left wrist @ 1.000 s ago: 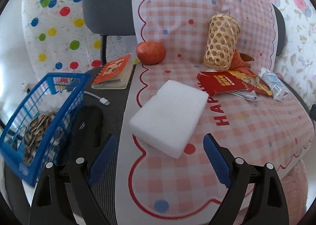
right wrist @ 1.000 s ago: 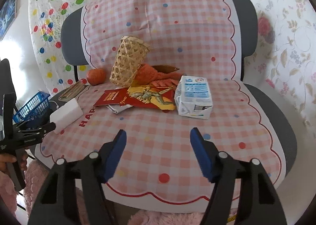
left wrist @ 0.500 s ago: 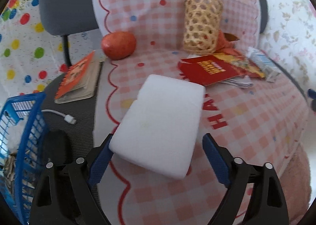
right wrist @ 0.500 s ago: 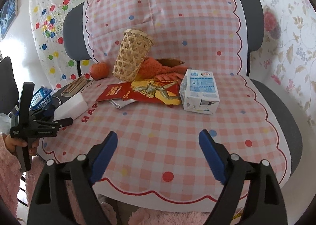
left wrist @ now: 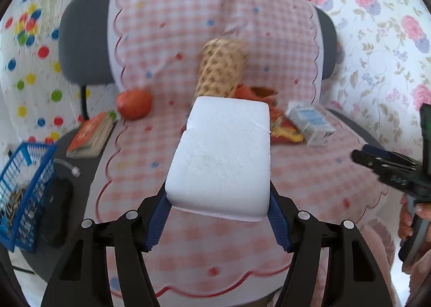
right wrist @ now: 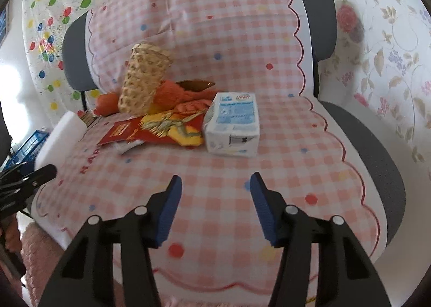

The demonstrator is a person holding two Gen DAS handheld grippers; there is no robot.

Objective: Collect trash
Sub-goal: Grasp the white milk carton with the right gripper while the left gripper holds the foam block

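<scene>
My left gripper (left wrist: 218, 200) is shut on a white foam block (left wrist: 223, 156) and holds it lifted above the pink checked chair seat (left wrist: 309, 180). The block also shows at the left of the right wrist view (right wrist: 60, 137). My right gripper (right wrist: 215, 188) is open and empty, low over the seat, in front of a blue-and-white carton (right wrist: 231, 126). A red and yellow wrapper (right wrist: 159, 129) lies left of the carton. The carton also shows in the left wrist view (left wrist: 309, 124).
A blue basket (left wrist: 18, 188) holding scraps stands at the left beside the chair. A woven cup (right wrist: 142, 80), an orange fruit (left wrist: 134, 104), a small book (left wrist: 90, 134), a cable (left wrist: 67, 168) and a black object (left wrist: 58, 210) are near the seat.
My left gripper closed on the foam block and lifted it off the seat. My right gripper moved closer to the carton and its jaws narrowed a little.
</scene>
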